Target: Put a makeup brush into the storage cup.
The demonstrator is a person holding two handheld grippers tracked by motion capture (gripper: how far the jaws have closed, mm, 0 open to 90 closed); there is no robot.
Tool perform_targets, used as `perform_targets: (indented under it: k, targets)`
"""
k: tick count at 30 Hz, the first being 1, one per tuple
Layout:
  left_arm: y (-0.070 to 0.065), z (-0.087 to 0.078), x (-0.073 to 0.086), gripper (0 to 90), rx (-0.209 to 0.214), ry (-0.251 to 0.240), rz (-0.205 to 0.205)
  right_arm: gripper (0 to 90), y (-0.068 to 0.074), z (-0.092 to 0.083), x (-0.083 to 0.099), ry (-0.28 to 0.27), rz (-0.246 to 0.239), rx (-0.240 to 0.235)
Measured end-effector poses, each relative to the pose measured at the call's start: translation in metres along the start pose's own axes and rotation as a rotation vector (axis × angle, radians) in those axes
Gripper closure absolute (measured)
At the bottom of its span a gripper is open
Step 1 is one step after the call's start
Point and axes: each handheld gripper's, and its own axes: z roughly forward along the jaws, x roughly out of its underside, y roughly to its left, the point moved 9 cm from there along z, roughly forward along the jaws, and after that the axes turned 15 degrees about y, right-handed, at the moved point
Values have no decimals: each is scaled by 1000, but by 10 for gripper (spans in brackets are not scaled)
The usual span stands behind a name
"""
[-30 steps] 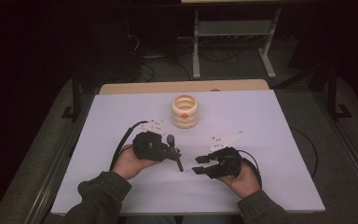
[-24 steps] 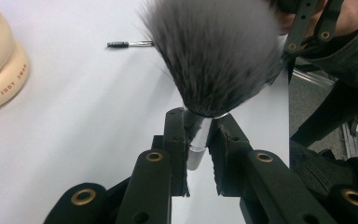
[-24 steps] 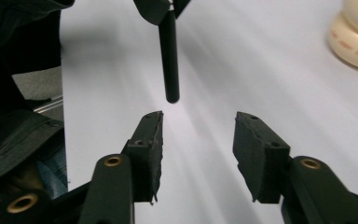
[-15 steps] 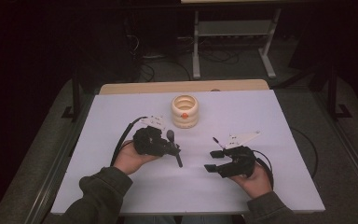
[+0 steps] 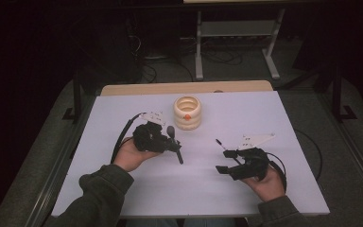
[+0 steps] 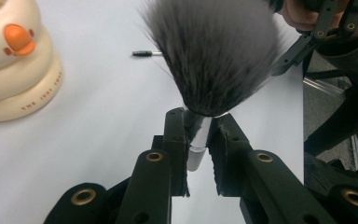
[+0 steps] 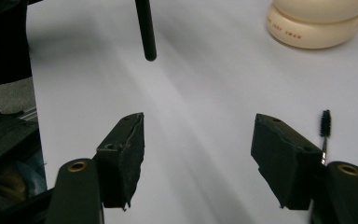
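Note:
A makeup brush with a fluffy grey head (image 6: 214,51) and a black handle (image 5: 178,154) is held in my left gripper (image 6: 198,116), which is shut on its silver ferrule. In the high view the left gripper (image 5: 172,142) sits left of centre, with the brush head (image 5: 170,131) pointing towards a cream ringed holder (image 5: 187,112). My right gripper (image 5: 222,161) is to the right of the handle's tip. Its jaws have just been opening and nothing is between them (image 7: 198,135). The handle's end (image 7: 145,28) hangs ahead of them.
The cream holder (image 6: 14,60) bears an orange duck bill and stands at the table's back centre. A thin mascara wand (image 5: 220,143) lies on the white tabletop (image 5: 283,118) beside the right gripper, seen also as the wand (image 7: 325,125). A metal stand (image 5: 236,42) is behind the table.
My right gripper has drawn away to the right from the brush handle, and its jaws stand wider apart. The left gripper and the brush have stayed put.

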Motion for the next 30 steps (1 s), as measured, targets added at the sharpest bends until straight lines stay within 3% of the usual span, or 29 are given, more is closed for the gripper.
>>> perform_targets:
  k: [15, 30]
  targets:
    - [21, -16, -22, 774, -35, -13, -37, 278, -12, -12, 19, -11, 40, 49]
    - [45, -32, -52, 774, -57, -15, -60, 277, -13, -12, 19, -4, 36, 56]
